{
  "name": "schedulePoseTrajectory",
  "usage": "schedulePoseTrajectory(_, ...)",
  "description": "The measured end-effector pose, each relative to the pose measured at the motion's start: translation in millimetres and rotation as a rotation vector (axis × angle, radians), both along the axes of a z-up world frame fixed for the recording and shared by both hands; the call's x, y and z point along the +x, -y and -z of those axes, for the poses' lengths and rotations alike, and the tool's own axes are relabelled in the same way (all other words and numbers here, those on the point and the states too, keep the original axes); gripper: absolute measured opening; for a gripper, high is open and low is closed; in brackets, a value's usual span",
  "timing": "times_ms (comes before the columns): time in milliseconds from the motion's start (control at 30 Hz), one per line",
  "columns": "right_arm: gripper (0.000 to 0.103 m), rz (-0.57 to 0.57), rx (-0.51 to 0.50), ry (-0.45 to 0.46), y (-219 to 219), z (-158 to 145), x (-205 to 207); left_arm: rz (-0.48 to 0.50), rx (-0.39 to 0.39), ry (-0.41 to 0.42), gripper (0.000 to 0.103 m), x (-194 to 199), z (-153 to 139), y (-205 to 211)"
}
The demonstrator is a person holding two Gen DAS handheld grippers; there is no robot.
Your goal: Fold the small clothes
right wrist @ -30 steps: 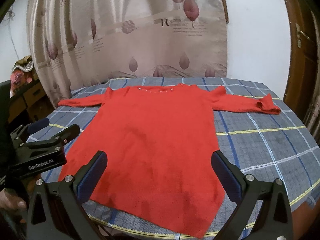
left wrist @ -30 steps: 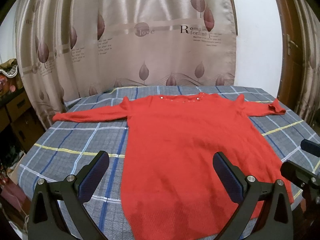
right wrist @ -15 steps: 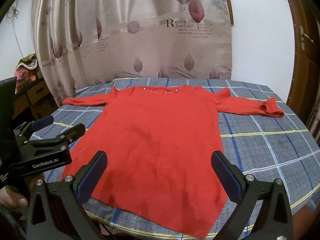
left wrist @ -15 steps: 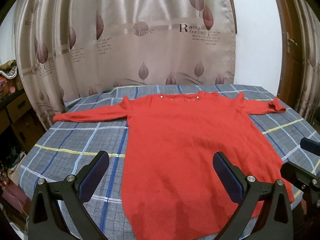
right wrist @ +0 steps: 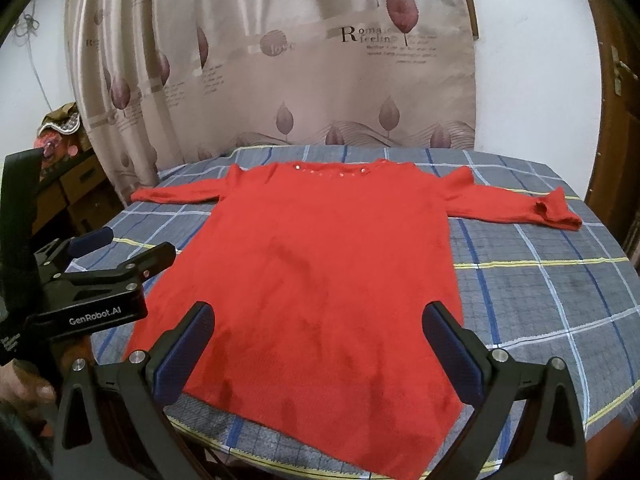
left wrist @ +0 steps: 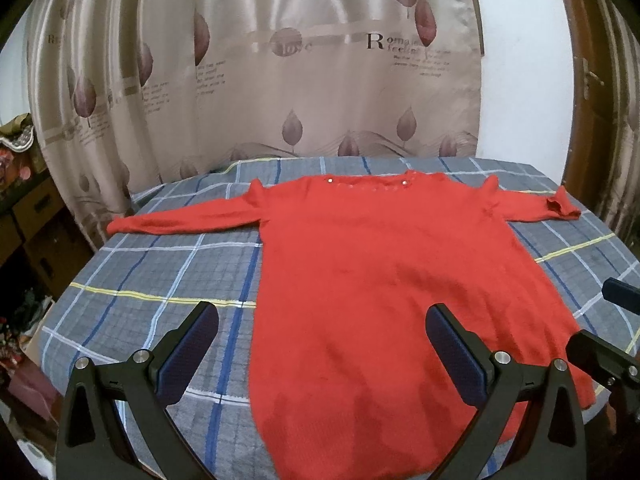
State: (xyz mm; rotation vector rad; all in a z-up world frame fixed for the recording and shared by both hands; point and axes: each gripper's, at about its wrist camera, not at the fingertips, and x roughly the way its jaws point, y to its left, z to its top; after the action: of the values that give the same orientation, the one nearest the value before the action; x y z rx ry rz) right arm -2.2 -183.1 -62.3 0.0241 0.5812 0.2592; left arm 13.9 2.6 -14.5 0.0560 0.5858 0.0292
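A red long-sleeved sweater (left wrist: pixel 372 276) lies flat on the table, neckline away from me, both sleeves spread out sideways. It also shows in the right wrist view (right wrist: pixel 328 264). My left gripper (left wrist: pixel 322 344) is open and empty, held above the sweater's lower left part near the hem. My right gripper (right wrist: pixel 318 344) is open and empty above the hem's middle. The left gripper shows from the side in the right wrist view (right wrist: pixel 120 248). The right gripper's fingers (left wrist: pixel 600 356) show at the right edge of the left wrist view.
The round table has a grey plaid cloth (left wrist: pixel 160 276), also in the right wrist view (right wrist: pixel 540 280). A beige leaf-print curtain (left wrist: pixel 300 80) hangs behind it. Wooden drawers (left wrist: pixel 32 216) stand at the left, a brown door (right wrist: pixel 624 120) at the right.
Both grippers have risen slightly and pulled back a little; the sweater sits lower in both views. The sweater has not moved.
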Motion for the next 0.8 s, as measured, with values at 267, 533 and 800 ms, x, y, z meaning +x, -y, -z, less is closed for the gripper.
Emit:
schedulePoseTrajectory(267, 0.103, 0.041, 0.089, -0.041, 38, -6, 30, 0.023, 0.006, -0.027, 0.103, 22, -5, -3)
schedulePoseTrajectory(533, 0.092, 0.246, 0.124, -0.058, 147, -12, 91, 0.050, -0.013, -0.043, 0.103, 47, -10, -7)
schedulePoseTrajectory(800, 0.085, 0.494, 0.162, -0.100, 267, 7, 156, 0.075, 0.016, -0.077, 0.103, 76, 10, -4)
